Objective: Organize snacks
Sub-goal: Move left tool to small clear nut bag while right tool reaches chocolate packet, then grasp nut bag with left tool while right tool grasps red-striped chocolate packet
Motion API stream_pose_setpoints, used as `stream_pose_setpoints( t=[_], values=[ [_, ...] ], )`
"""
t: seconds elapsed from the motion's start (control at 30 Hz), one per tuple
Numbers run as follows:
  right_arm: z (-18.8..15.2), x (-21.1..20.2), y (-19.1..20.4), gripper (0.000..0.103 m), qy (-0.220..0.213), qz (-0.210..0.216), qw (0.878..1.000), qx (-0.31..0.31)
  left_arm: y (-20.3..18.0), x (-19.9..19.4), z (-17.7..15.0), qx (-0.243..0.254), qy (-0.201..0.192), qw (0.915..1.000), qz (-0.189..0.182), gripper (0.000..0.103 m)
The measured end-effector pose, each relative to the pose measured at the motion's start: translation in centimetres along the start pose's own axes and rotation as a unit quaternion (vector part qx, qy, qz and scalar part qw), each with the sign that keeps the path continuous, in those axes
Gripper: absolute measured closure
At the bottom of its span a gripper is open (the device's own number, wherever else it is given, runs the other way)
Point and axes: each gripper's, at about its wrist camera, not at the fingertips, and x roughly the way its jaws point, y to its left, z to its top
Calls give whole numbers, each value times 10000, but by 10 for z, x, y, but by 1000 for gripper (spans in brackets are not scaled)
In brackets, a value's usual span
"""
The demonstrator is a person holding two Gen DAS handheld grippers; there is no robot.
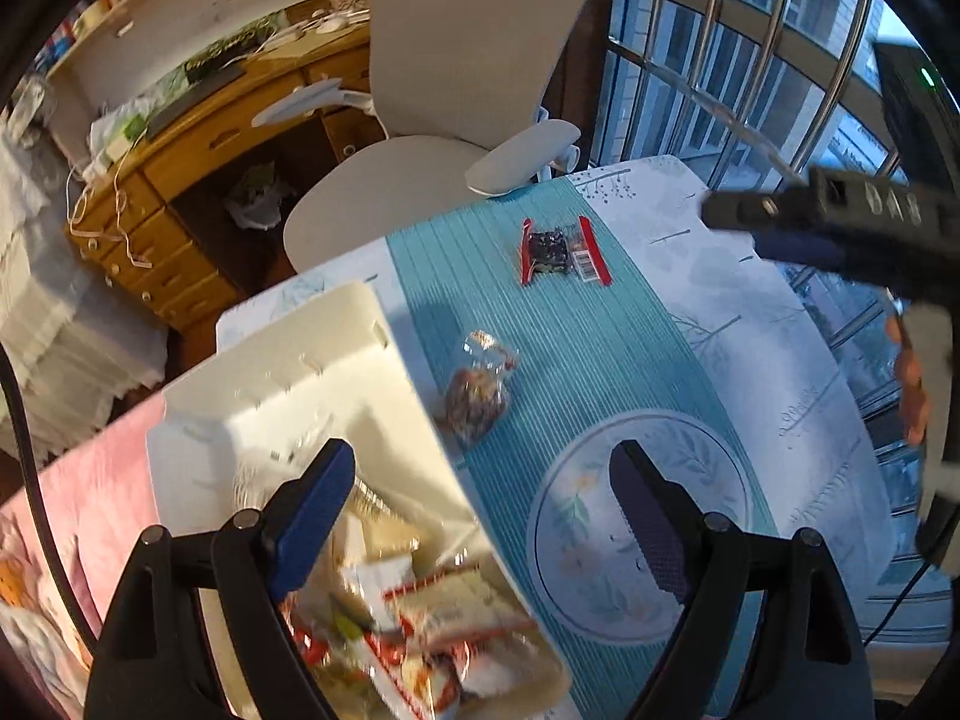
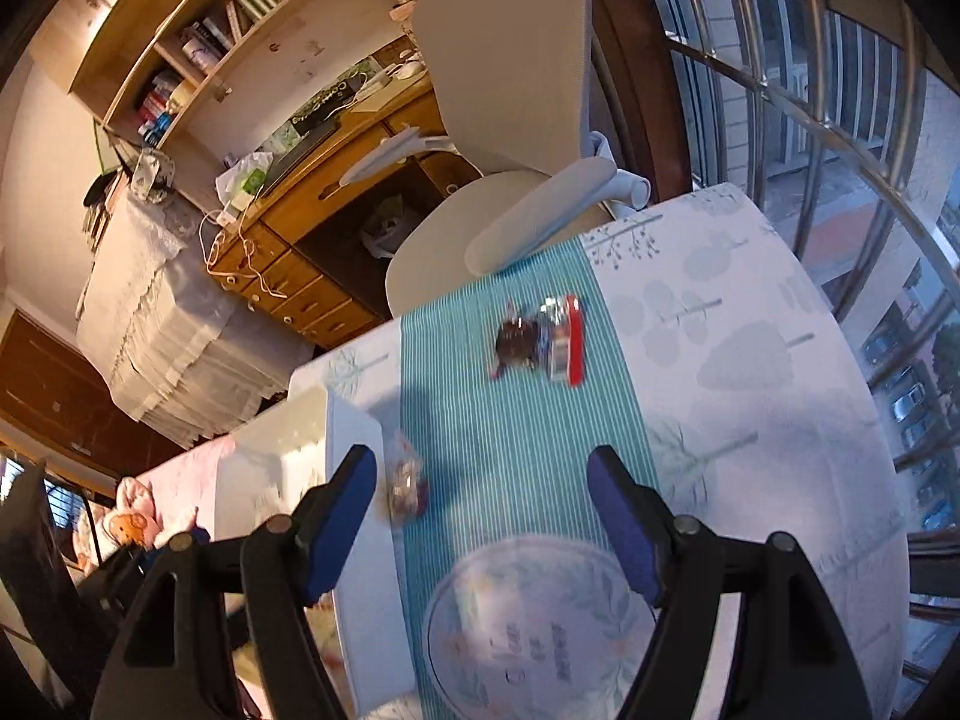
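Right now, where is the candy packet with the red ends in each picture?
Left wrist: red-ended packet lies upper middle, on the teal runner.
Right wrist: same packet lies at centre, blurred.
Shared landmark: the white chair just beyond it.

Bare teal runner [image 1: 480, 276] lay open between the clear-wrapped snack [image 1: 480, 396] and the red-edged packet [image 1: 564, 249], while the white box [image 1: 336, 360] walled the left.

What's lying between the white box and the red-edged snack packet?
A clear-wrapped snack lies on the teal runner between white box and red-edged packet; left wrist view.
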Motion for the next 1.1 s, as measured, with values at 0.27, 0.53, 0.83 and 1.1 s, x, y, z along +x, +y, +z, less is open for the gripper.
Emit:
stream_pose_setpoints(
  t=[0.27, 0.53, 0.83, 1.1],
  values=[
    [47, 51, -13, 30, 391, 155, 9988, 248, -24, 40, 14, 609, -146, 9976, 300, 17],
    [87, 112, -25, 30, 877, 278, 9925, 805, -35, 93, 24, 1151, 414, 9897, 739, 17],
    [102, 181, -29, 30, 1710, -38, 9792, 1095, -45, 136, 32, 1669, 994, 9753, 1049, 17],
    [94, 221, -22, 30, 2166, -347, 9715, 896, -55, 164, 31, 1975, 1397, 9623, 1246, 17]
  ],
)
